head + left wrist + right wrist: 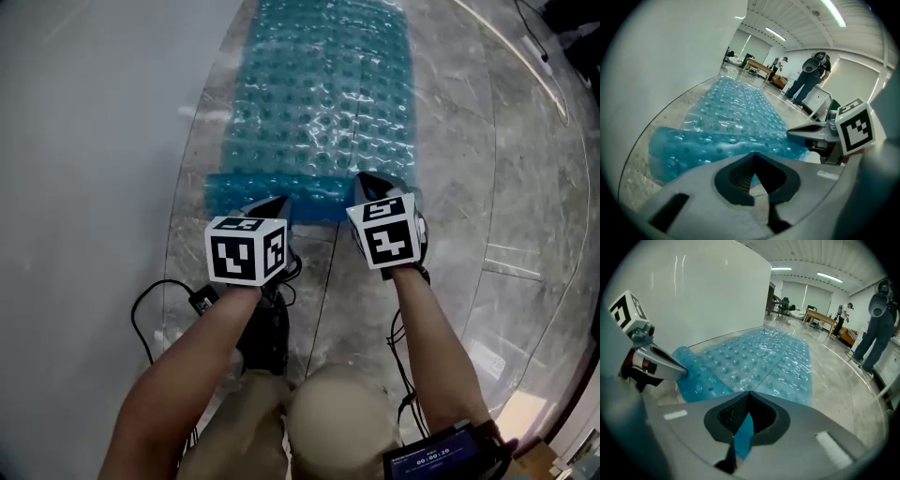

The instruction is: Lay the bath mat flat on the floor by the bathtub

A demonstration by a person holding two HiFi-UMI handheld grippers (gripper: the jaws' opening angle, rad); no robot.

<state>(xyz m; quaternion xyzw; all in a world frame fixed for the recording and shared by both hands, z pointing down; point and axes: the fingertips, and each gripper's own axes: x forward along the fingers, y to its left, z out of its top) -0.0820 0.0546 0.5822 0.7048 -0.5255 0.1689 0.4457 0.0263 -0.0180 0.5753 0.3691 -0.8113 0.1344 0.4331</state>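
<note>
Head view, left tongs (278, 201), right tongs (367, 178) half hidden (both pinching bath mat (323, 103) edge)

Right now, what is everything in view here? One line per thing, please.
bath mat: 1, translucent blue; on the floor beside the bathtub, near edge folded up
bathtub: 1, white; wall along the mat's left side
floor: 1, glossy grey stone; under everything
cables: several, black; on the floor by the person's legs
screen device: 1, dark; bottom right of the head view
bystanders: at least two, dark clothes; far across the room
wooden table: 1, brown; far background
left tongs: 1, grey; shut on the mat's near edge
right tongs: 1, grey; shut on the same edge
marker cubes: 2, black-and-white; one per tongs
forearms: 2, bare; bottom of the head view
</note>
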